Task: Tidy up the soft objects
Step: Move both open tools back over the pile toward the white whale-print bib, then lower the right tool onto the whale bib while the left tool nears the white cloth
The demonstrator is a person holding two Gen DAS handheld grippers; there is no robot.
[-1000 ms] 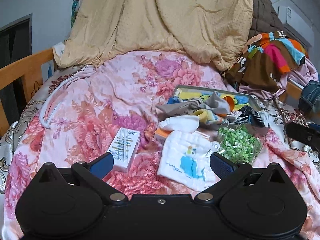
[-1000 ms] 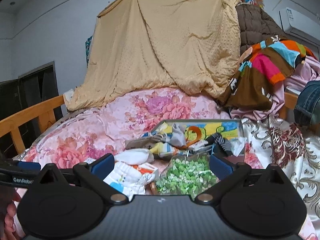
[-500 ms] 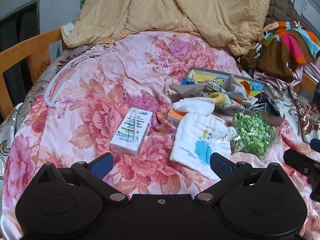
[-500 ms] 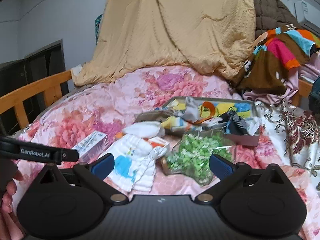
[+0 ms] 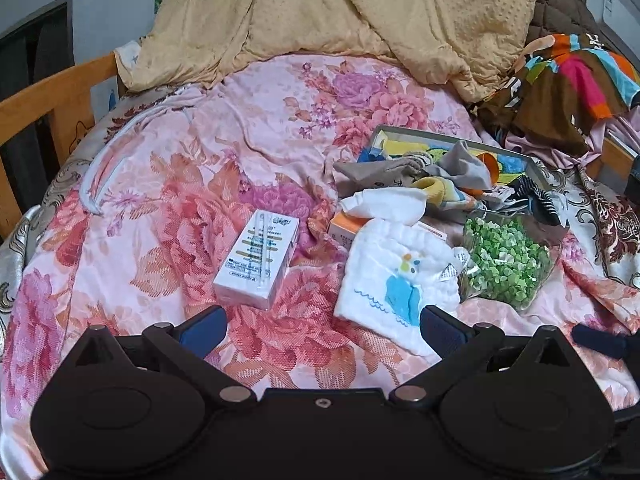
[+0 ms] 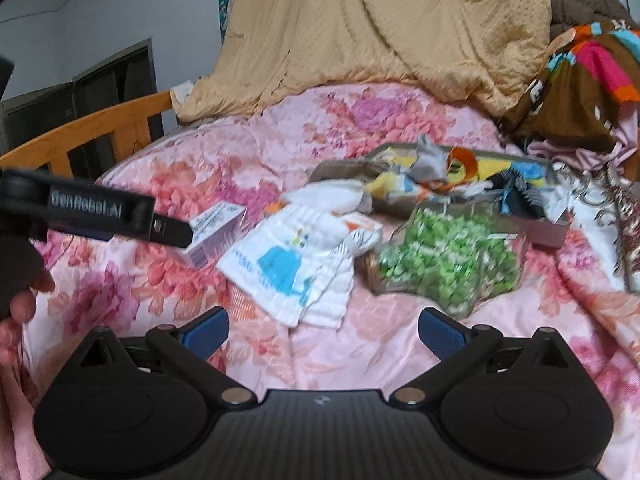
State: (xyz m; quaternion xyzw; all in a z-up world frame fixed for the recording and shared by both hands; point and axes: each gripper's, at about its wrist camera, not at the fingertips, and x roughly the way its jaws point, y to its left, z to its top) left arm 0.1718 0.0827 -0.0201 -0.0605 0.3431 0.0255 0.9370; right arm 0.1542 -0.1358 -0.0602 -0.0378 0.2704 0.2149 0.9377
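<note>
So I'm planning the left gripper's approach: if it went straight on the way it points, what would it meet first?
Probably the floral quilt itself. The open left gripper aims between the white box and the white whale cloth, nearer the cloth. Depth is unclear, so it may brush the cloth's edge.

Soft, even indoor light is seen, with no hard shadows. Edges are bent by fisheye distortion. The right wrist view is smeared by blur.

The bed (image 5: 248, 152) is viewed from low over its near edge by both wrist cameras, aimed toward the draped blanket (image 5: 340, 16). The white cloth (image 5: 394, 276) and green bag (image 6: 448, 260) are shared by both views.
</note>
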